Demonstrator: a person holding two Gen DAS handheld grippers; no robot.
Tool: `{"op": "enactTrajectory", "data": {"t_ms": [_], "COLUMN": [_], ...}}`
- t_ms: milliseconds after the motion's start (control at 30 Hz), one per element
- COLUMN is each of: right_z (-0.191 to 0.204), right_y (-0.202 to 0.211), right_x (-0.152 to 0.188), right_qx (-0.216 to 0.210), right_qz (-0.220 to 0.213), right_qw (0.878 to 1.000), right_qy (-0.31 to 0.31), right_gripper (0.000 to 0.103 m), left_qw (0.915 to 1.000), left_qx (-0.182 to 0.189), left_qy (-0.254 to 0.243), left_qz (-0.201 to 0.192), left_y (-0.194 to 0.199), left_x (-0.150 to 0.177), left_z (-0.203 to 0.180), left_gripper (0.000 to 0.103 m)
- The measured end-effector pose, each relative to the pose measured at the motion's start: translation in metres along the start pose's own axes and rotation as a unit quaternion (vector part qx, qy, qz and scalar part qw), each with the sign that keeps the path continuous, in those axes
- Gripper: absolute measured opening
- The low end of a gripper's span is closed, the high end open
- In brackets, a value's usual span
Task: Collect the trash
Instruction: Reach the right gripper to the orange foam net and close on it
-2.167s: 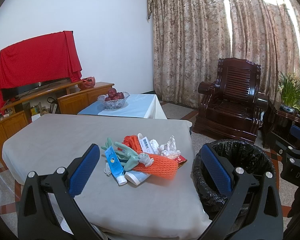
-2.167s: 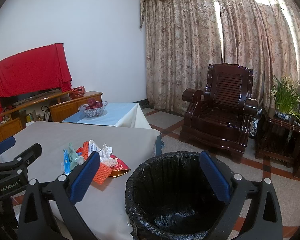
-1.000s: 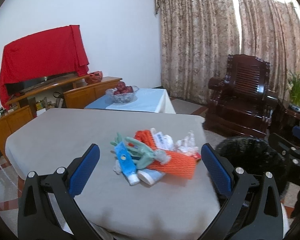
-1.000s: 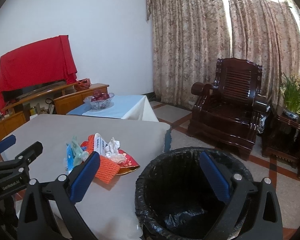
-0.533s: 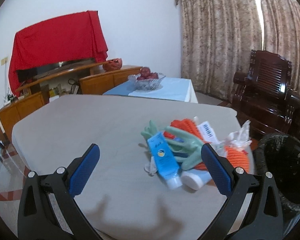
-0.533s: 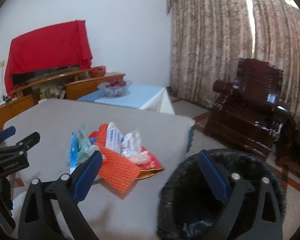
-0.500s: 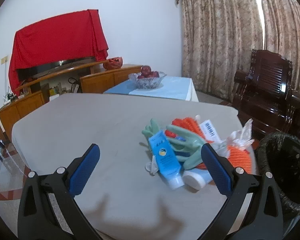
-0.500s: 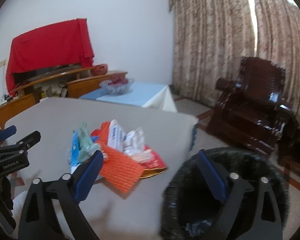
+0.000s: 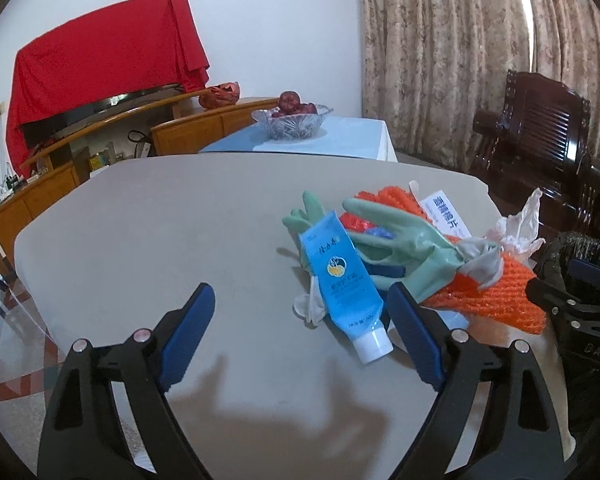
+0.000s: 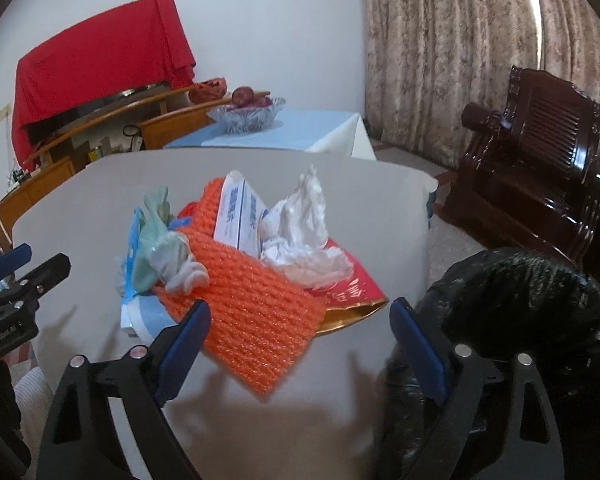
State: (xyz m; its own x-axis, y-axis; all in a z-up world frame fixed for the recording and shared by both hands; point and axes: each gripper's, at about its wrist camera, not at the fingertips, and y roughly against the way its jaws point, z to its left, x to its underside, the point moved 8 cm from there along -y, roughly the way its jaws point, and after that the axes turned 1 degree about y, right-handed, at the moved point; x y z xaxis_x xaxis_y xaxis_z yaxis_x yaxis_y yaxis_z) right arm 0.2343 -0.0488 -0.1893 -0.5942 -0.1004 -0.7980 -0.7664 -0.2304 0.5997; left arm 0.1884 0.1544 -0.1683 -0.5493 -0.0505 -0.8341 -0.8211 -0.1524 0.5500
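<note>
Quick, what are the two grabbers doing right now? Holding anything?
Left gripper: open, holding nothing, above the table by the blue tube.
Right gripper: open, holding nothing, over the orange net.

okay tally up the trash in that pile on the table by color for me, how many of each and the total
Blue: 1, the blue tube
Green: 1, the green rubber glove
Orange: 1, the orange foam net
White: 2, the white box and the crumpled plastic bag
Red: 1, the red and gold packet
Total: 6 that I can tell apart; more may be hidden underneath.
</note>
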Motion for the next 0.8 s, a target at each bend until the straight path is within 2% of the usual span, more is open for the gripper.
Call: {"op": "enactTrajectory", "data": {"t_ms": [100, 200, 267, 300, 367, 433, 567, 800], "right_z": [0.006, 0.013, 0.019, 0.022, 0.023, 0.026, 0.027, 0.019], "right_y": [-0.007, -0.013, -0.019, -0.021, -0.022, -0.018, -0.01, 0.002], "right_x": [0.004, 0.008, 0.012, 0.015, 0.015, 0.013, 0.005, -0.016], "right_qx": [-0.024, -0.051, -0.076, -0.092, -0.105, -0.114, -0.113, -0.103], "right_qz": [0.013, 0.027, 0.042, 0.048, 0.05, 0.046, 0.028, -0.002], "right_qw": [1.0, 0.998, 0.996, 0.995, 0.993, 0.992, 0.993, 0.995], "right_qy": [0.006, 0.004, 0.0, -0.002, -0.001, 0.005, 0.015, 0.011], "right_gripper": [0.084, 0.073, 0.055, 0.05, 0.03, 0.018, 0.013, 0.013], "left_qw": [0.9999, 0.9998, 0.9997, 0.9996, 0.9995, 0.9993, 0.999, 0.9979], "left_qx": [0.008, 0.017, 0.021, 0.023, 0.026, 0.029, 0.038, 0.055], "left_qy": [-0.002, -0.001, -0.007, -0.011, -0.014, -0.013, -0.013, -0.03], "left_qz": [0.007, 0.01, 0.011, 0.011, 0.014, 0.019, 0.02, 0.018], "left_y": [-0.006, -0.009, -0.01, -0.012, -0.015, -0.018, -0.018, -0.021], "left_x": [0.004, 0.005, 0.005, 0.005, 0.007, 0.008, 0.005, 0.002], "left_z": [-0.005, -0.011, -0.015, -0.018, -0.021, -0.023, -0.029, -0.048], "left_gripper": [0.085, 0.085, 0.086, 0.086, 0.086, 0.086, 0.086, 0.082]}}
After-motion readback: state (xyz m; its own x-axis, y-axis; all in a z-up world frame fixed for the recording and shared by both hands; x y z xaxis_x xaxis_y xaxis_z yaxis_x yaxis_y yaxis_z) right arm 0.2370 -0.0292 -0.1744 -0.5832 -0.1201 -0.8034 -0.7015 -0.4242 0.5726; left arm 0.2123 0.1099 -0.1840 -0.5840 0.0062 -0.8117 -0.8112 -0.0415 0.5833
